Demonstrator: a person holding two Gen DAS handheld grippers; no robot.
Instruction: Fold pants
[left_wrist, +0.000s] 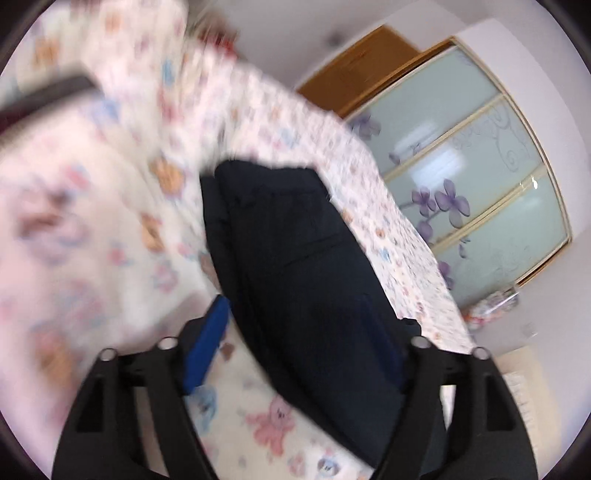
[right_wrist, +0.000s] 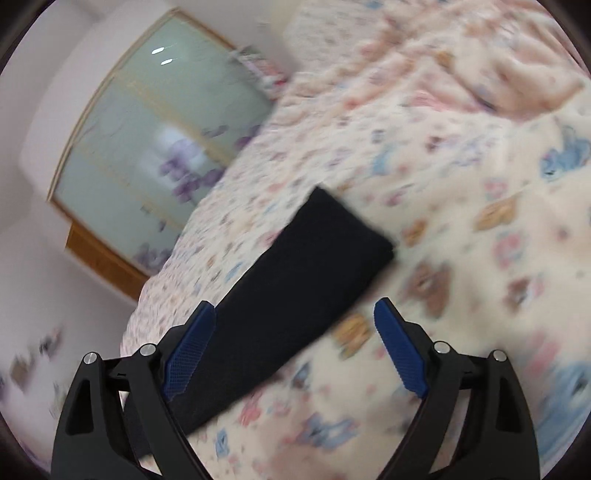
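Note:
Dark navy pants (left_wrist: 306, 280) lie folded into a long strip on the cartoon-print bedsheet (left_wrist: 110, 229). In the left wrist view my left gripper (left_wrist: 299, 350) is open, its jaws wide apart over the near end of the pants; one blue pad (left_wrist: 207, 350) shows, the other is hidden behind the cloth. In the right wrist view the pants (right_wrist: 295, 284) run from lower left to the middle. My right gripper (right_wrist: 295, 343) is open above them, with its left blue pad (right_wrist: 190, 350) over the pants' edge and nothing between the jaws. Both views are motion-blurred.
A wardrobe with frosted glass doors and purple flower prints (left_wrist: 476, 192) stands beyond the bed edge; it also shows in the right wrist view (right_wrist: 155, 147). The sheet (right_wrist: 461, 221) spreads to the right, with rumpled bedding (right_wrist: 480, 62) at the top.

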